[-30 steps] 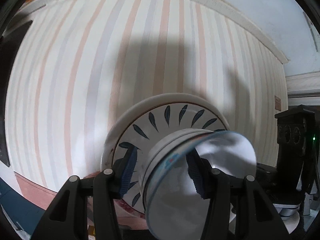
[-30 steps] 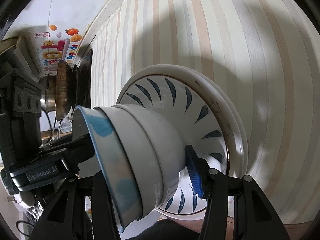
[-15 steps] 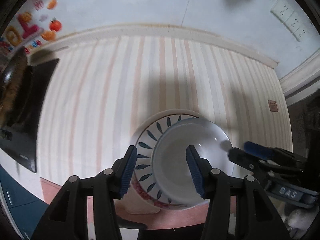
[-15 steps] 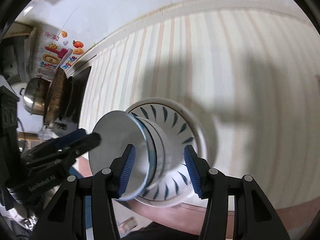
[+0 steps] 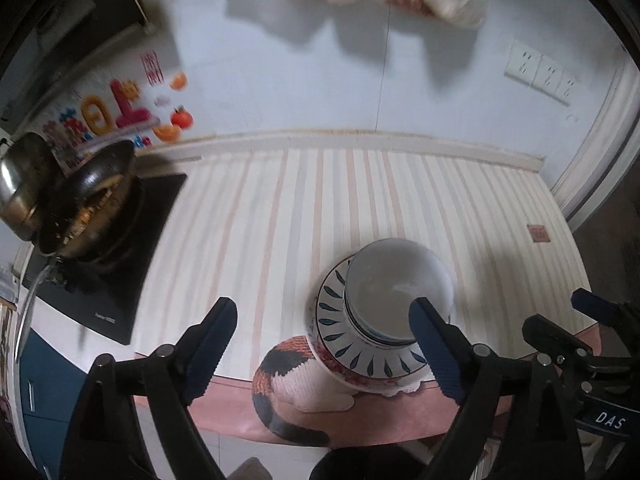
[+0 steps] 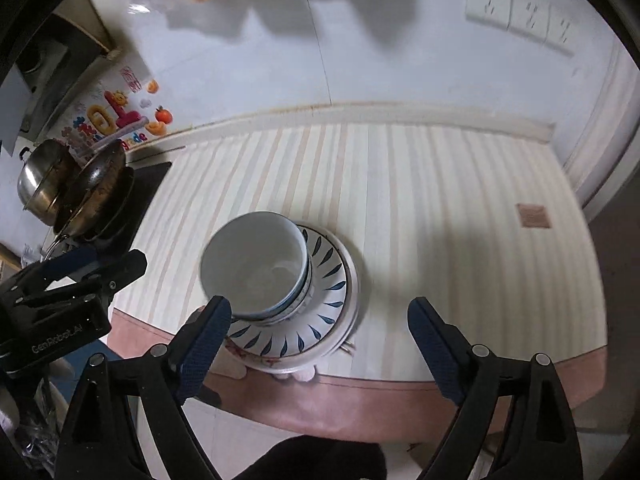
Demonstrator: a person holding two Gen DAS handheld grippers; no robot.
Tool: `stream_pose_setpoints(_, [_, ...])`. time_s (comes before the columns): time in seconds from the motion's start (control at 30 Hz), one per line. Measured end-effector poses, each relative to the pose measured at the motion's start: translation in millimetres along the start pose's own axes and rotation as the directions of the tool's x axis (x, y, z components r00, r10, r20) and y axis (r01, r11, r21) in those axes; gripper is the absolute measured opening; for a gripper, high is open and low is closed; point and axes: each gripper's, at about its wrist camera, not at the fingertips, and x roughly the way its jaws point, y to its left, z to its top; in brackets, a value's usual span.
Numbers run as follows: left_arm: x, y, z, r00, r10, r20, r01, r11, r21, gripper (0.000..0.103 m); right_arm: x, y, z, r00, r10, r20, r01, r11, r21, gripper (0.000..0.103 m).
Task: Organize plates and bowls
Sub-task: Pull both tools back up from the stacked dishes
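Observation:
A stack of white bowls (image 5: 398, 290) (image 6: 256, 266) sits on a stack of plates, the top plate (image 5: 340, 336) (image 6: 324, 280) with blue leaf marks, near the front edge of the striped counter (image 5: 280, 216) (image 6: 440, 220). My left gripper (image 5: 324, 344) is open and empty, raised above and in front of the stack. My right gripper (image 6: 320, 340) is open and empty, raised in front of the stack. The right gripper shows at the right in the left wrist view (image 5: 592, 340); the left gripper shows at the left in the right wrist view (image 6: 80, 280).
A black cooktop (image 5: 120, 248) (image 6: 140, 200) at the left carries a dirty pan (image 5: 92, 196) (image 6: 96, 188) and a steel pot (image 5: 20, 184) (image 6: 40, 184). A knitted orange, white and black cloth (image 5: 296, 384) lies under the plates at the counter's pink front edge (image 6: 400, 404). Wall sockets (image 6: 520, 16) are at the back right.
Both grippers have opened wide and pulled back and up from the bowls. The bowls now sit upright on the plates, and the view has widened to the whole counter.

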Motion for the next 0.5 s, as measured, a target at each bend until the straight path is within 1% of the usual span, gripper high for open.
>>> stream_pose_setpoints(0.2, [-54.3,-9.1,-17.5,0.995,0.0,0.102,0.0,1.0,0.003,0.088,-63.0,12.7,-18.9,0.992,-0.046,0.116,0.05,0.998,-0.027,0.094])
stream_pose_setpoints(0.37, [-105.3,-17.1,-39.1,0.984,0.016,0.178,-0.017,1.0,0.0,0.088,-116.0,19.9,-41.9,0.982,-0.044,0.183,0.053,0.998,-0.045,0.094])
stream_pose_setpoints(0.5, [-141.5,-16.5,-59.1,0.979,0.016,0.201,-0.013,1.0,-0.018,0.088,-159.1,27.9,-65.8,0.972,-0.044,0.23,0.059,0.996,-0.059,0.094])
